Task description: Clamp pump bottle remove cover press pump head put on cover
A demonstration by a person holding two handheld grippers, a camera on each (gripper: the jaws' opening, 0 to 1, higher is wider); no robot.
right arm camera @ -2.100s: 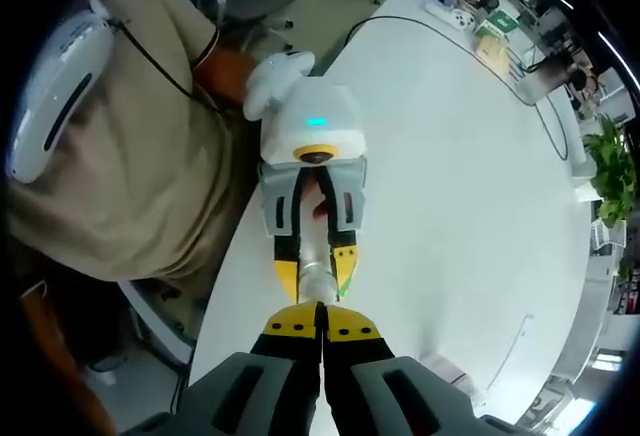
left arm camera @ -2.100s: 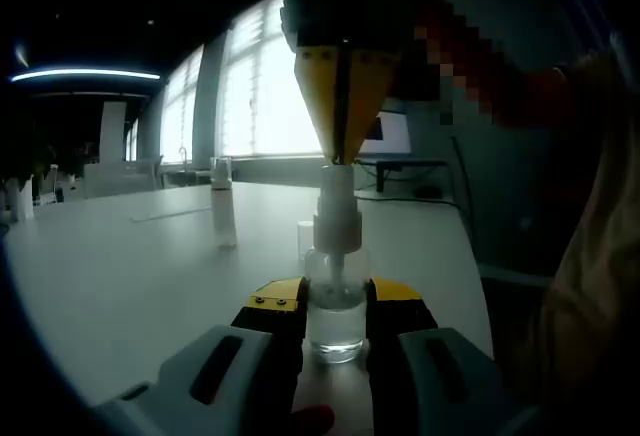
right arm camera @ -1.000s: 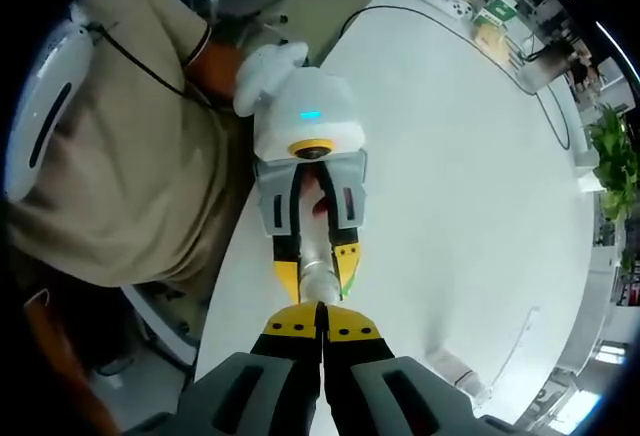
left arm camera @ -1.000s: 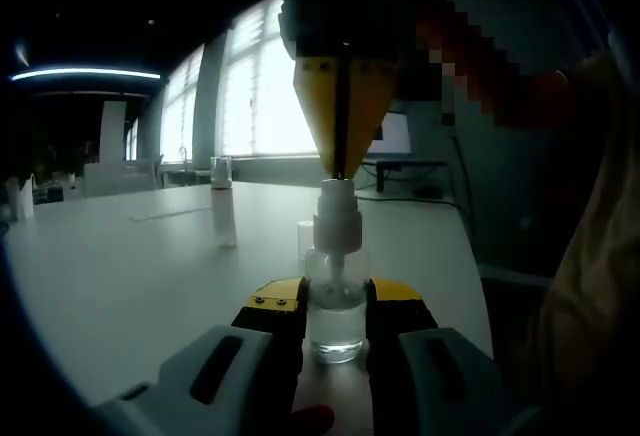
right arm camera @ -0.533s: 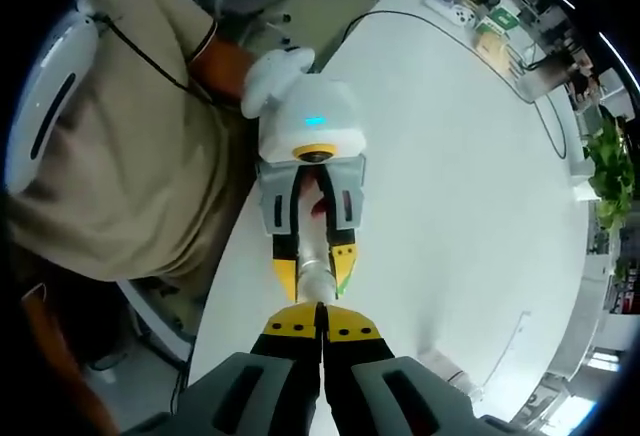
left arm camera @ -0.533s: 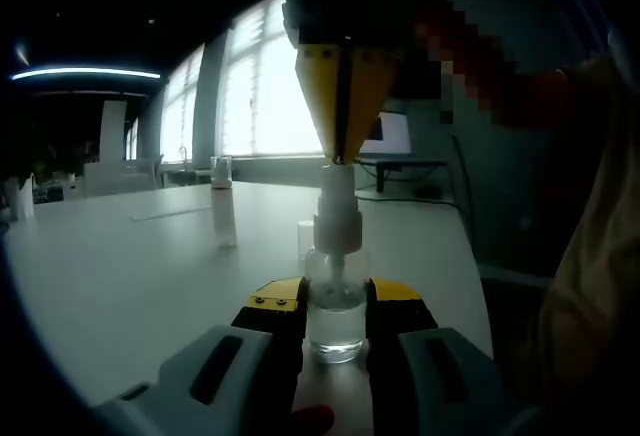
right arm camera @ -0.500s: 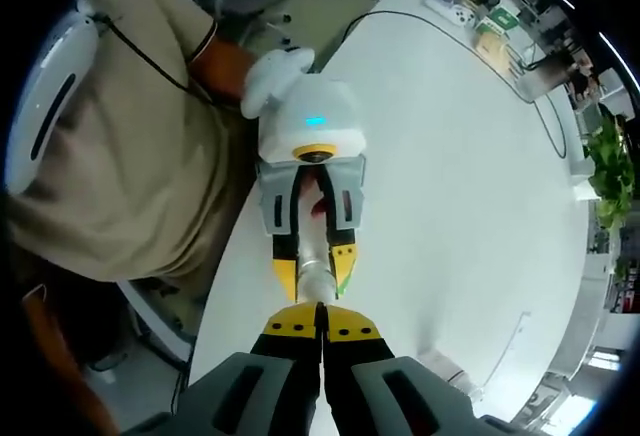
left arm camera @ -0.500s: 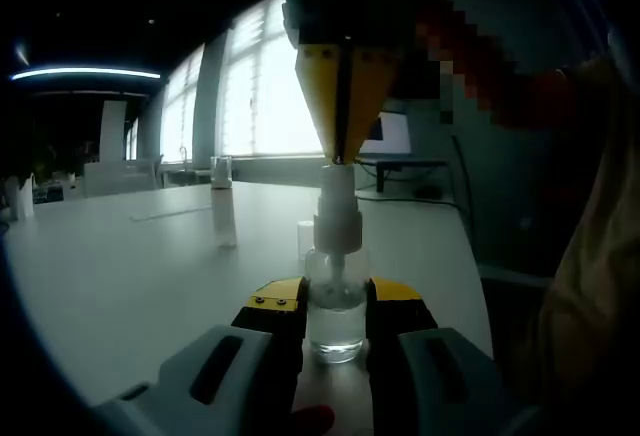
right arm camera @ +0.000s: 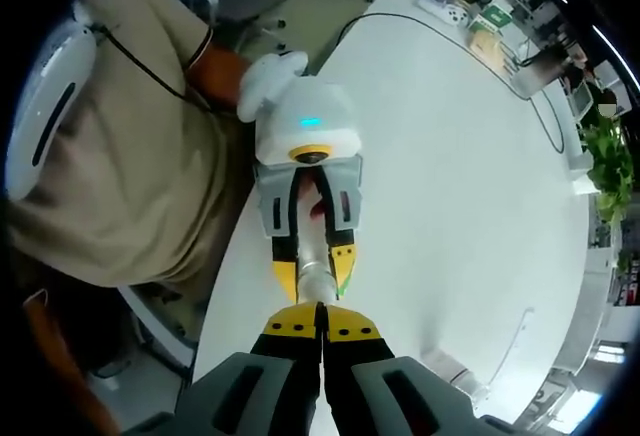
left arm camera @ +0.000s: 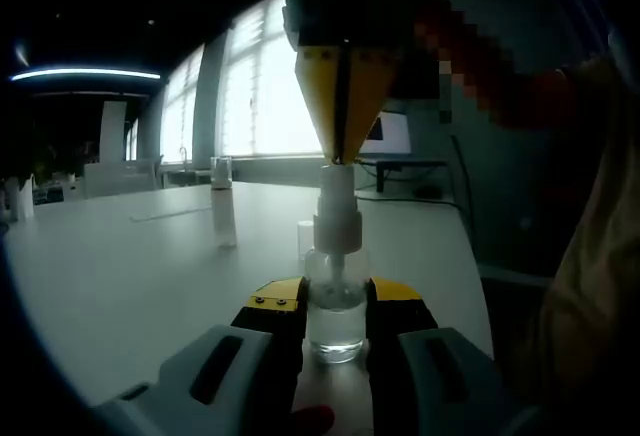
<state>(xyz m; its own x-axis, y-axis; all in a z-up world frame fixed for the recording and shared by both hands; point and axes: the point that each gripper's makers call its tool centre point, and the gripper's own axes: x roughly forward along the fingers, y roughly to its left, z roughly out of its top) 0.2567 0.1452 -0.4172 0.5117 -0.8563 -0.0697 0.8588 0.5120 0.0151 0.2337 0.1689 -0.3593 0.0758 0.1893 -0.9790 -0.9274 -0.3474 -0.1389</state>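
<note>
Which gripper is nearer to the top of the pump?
Right. The right gripper, shut, has its tips on top of the pump head. The left gripper clamps the bottle lower down, at its body.

White counter (left arm camera: 120, 266), with a rounded outline in the right gripper view (right arm camera: 470, 186). Directly on it: a clear pump bottle (left arm camera: 336, 301) standing upright near the counter's edge, its base on the surface; a tall clear cover (left arm camera: 222, 211), upright and well apart from the bottle; a small translucent item (left arm camera: 304, 238) just behind the bottle, too dim to identify. A black cable (right arm camera: 455, 31) lies across the far end of the counter, where assorted small items (right arm camera: 470, 11) are too small to tell apart.
</note>
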